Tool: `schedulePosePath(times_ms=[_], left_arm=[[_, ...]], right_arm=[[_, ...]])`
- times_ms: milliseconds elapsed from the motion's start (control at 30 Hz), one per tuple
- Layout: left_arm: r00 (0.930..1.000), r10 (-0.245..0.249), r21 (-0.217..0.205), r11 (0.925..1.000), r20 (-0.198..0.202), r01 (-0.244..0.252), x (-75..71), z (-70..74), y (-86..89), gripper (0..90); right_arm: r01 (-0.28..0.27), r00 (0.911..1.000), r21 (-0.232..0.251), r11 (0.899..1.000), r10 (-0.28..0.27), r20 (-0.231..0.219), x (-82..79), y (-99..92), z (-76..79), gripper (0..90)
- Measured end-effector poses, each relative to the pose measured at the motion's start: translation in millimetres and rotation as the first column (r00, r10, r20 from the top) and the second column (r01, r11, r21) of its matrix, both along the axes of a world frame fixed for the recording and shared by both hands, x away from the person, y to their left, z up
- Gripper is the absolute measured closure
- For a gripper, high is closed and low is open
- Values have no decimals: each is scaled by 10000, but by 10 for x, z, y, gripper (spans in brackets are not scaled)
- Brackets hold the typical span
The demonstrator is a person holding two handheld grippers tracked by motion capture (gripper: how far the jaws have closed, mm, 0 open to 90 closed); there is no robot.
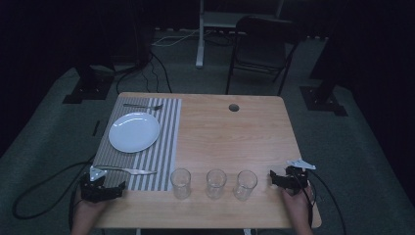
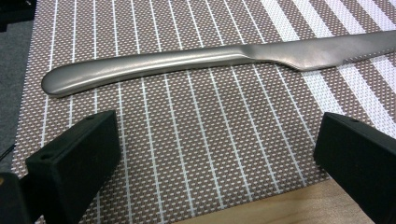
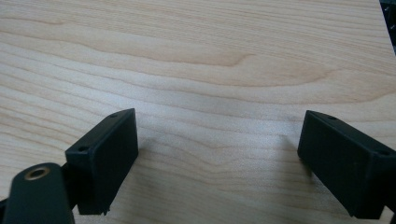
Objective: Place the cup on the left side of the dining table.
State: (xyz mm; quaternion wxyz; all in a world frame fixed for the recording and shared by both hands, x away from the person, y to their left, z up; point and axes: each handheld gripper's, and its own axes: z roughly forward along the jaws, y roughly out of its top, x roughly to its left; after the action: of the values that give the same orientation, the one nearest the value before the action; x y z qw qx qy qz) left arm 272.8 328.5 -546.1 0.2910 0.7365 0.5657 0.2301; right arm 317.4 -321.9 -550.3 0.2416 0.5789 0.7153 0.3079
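A striped placemat [image 1: 166,147] covers the left part of the wooden table [image 1: 230,132]. On it sit a white plate [image 1: 134,132], a fork [image 1: 143,105] at the far edge and a knife [image 1: 128,170] at the near edge. Three clear glasses [image 1: 180,183] [image 1: 216,183] [image 1: 245,184] stand in a row along the table's front. My left gripper [image 1: 117,190] rests open at the mat's near left corner, just short of the knife [image 2: 201,60]. My right gripper [image 1: 274,178] is open over bare wood [image 3: 210,70], to the right of the glasses.
A round cable hole [image 1: 234,107] is in the table's far side. A dark folding chair [image 1: 262,46] and stand legs are on the carpet beyond. Cables [image 1: 39,196] trail off both grippers to the floor.
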Motion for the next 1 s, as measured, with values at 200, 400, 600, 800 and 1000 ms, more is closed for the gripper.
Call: schedulePosePath(times_ms=[200,400,600,800,1000], left_arm=[[10000,-71,23,10000,-17,71,-1,1,6,10],[9999,-99,27,9999,-60,99,3,4,7,9],[9999,-135,36,9999,-66,135,2,4,10,10],[9998,-194,44,9998,-91,195,-1,10,18,14],[9978,-637,-270,9976,181,642,-60,23,41,15]], right_arm=[[6,10000,3,10000,-6,0,0,1,0,119],[6,10000,4,10000,-6,0,0,1,0,119],[16,10000,10,10000,-16,0,-1,2,0,120],[26,10000,11,10000,-26,-1,-5,2,0,121],[33,10000,10,10000,-33,2,-7,3,0,122]])
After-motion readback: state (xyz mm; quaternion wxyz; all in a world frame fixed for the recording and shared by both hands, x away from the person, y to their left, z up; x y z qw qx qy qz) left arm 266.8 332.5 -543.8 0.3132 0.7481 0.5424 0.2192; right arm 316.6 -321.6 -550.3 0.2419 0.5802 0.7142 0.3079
